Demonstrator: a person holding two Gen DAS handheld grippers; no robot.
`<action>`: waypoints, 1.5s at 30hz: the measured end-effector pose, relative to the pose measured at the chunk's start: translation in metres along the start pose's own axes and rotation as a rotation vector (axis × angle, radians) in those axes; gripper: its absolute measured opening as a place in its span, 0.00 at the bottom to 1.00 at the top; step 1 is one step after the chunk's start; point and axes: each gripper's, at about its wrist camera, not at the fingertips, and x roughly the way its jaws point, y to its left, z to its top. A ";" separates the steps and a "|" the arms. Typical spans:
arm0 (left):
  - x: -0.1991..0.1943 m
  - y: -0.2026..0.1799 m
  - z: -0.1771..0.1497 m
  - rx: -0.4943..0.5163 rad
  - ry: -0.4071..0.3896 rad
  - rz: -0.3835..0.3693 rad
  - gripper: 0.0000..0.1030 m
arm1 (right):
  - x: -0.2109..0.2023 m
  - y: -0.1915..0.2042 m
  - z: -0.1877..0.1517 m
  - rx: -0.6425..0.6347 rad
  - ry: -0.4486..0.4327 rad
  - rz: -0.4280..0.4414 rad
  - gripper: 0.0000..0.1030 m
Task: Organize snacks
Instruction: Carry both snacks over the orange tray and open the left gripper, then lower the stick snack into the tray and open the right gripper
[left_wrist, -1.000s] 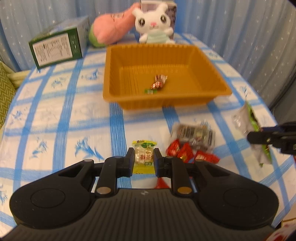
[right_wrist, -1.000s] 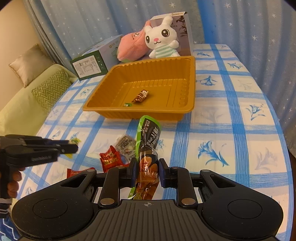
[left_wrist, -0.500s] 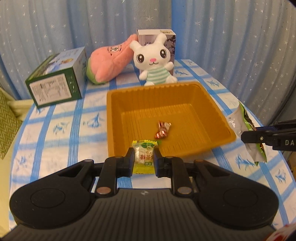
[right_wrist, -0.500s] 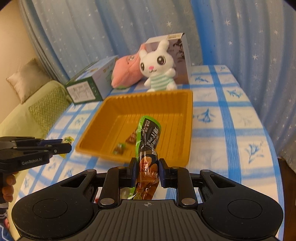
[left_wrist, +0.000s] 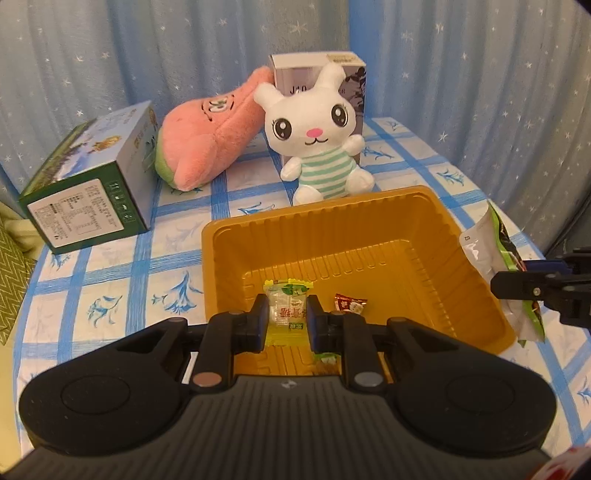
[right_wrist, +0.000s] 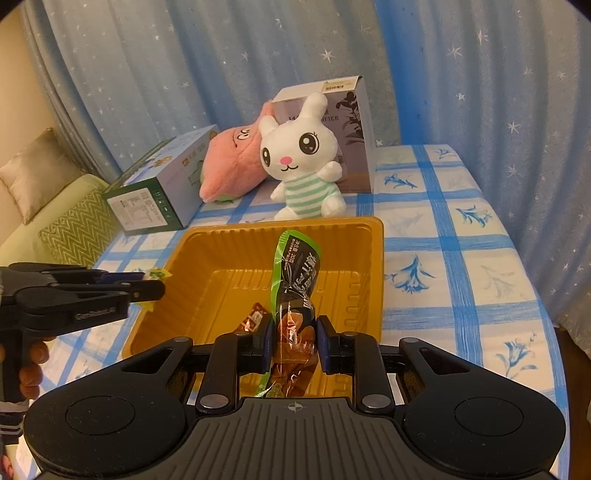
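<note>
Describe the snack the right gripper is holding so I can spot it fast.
Find the orange tray in front of the white bunny plush. Above it, the right gripper is shut on a long green-and-black pouch, far longer than the small candies nearby.

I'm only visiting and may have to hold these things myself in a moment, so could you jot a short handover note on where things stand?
Left tool: shut on a small yellow-green candy packet, held above the orange tray.
Right tool: shut on a long green-and-black snack pouch, also over the tray.
Done: a red-brown wrapped candy and a small green sweet already lie in the tray.
Left: release both held snacks into the tray. Whether more snacks wait on the tablecloth cannot be seen from here.
</note>
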 end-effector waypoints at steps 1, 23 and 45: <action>0.006 0.000 0.002 0.003 0.009 0.000 0.19 | 0.003 -0.001 0.001 0.003 0.003 -0.001 0.24; 0.064 -0.004 0.006 0.020 0.107 0.023 0.19 | 0.035 -0.014 0.006 0.027 0.044 -0.021 0.24; 0.030 0.017 -0.002 -0.041 0.072 0.014 0.20 | 0.064 -0.012 0.014 0.010 0.086 -0.022 0.24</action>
